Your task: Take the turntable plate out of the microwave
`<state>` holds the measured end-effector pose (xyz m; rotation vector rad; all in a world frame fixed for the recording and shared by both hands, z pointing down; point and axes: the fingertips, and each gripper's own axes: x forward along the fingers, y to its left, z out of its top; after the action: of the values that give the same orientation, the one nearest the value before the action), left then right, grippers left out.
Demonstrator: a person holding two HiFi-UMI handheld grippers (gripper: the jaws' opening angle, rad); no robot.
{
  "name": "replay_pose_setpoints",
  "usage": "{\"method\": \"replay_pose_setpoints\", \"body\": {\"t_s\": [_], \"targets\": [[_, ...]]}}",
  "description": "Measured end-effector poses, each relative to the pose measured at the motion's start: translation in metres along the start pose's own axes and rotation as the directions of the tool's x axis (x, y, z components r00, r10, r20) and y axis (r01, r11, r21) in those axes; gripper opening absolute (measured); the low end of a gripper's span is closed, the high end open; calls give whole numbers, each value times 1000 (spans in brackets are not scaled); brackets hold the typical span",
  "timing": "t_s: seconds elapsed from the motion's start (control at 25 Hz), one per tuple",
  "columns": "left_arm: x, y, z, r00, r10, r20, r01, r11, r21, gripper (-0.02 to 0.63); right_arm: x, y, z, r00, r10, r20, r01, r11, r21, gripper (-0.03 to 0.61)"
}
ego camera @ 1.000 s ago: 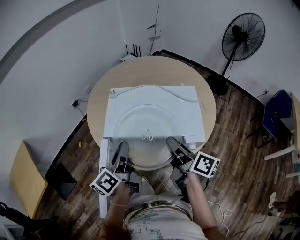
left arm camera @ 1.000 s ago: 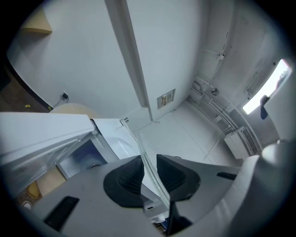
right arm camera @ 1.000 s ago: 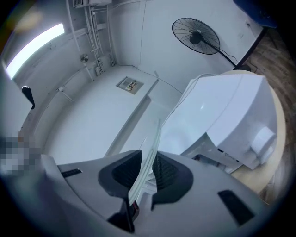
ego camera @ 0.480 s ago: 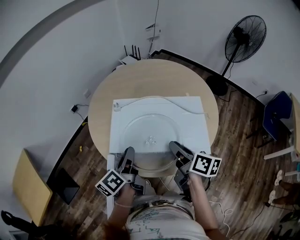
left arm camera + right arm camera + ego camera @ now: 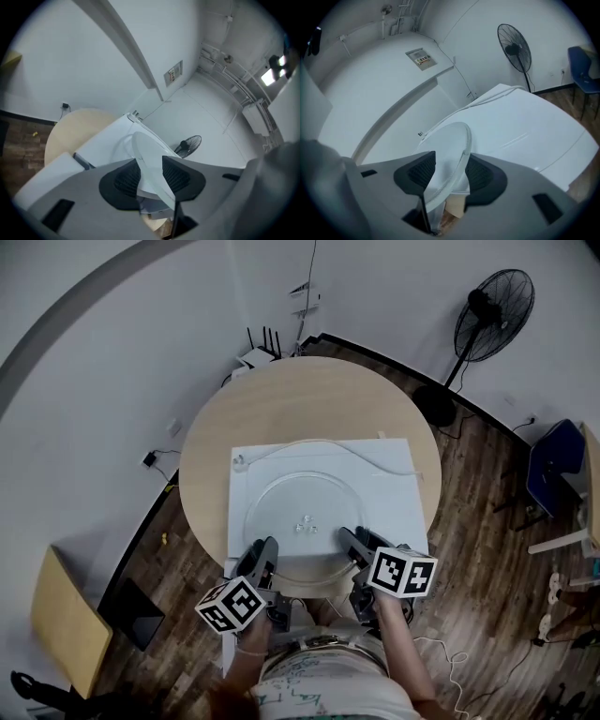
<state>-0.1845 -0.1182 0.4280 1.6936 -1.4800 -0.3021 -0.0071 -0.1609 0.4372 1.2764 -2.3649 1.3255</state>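
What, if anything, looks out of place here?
The glass turntable plate lies on top of the microwave, its near rim overhanging the front edge. The left hand-held gripper and right hand-held gripper straddle that rim; their jaws have just been opening. Nothing looks spilled or broken.

My left gripper (image 5: 265,551) and right gripper (image 5: 352,542) sit at the near rim of the turntable plate (image 5: 300,498), left and right of its middle. Both pairs of jaws have just been opening, with the rim between them. The plate lies flat on the white microwave (image 5: 398,474) and overhangs its near edge. The microwave stands toward the near edge of the round table (image 5: 281,399). A fan (image 5: 492,301) stands on the floor at the far right.
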Motion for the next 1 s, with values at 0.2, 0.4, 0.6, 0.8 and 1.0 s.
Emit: {"method": "replay_pose_setpoints", "body": {"t_s": [0.2, 0.4, 0.6, 0.8, 1.0], "targets": [[4, 6, 9, 999, 18, -50, -13, 994, 106, 153, 6, 1, 1, 996, -94, -9, 93, 992, -83, 206], [8, 8, 11, 993, 17, -116, -4, 993, 116, 160, 8, 3, 0, 992, -121, -24, 118, 987, -108, 221], [8, 8, 7, 989, 27, -145, -7, 991, 135, 167, 5, 1, -3, 990, -140, -35, 135, 983, -123, 230], [7, 5, 3, 978, 90, -190, -40, 967, 252, 193, 5, -3, -1, 944, -324, -59, 260, 843, -470, 258], [18, -3, -2, 978, 71, -197, -6, 949, 314, 212, 19, 11, 1, 946, -318, -61, 219, 768, -601, 130]]}}
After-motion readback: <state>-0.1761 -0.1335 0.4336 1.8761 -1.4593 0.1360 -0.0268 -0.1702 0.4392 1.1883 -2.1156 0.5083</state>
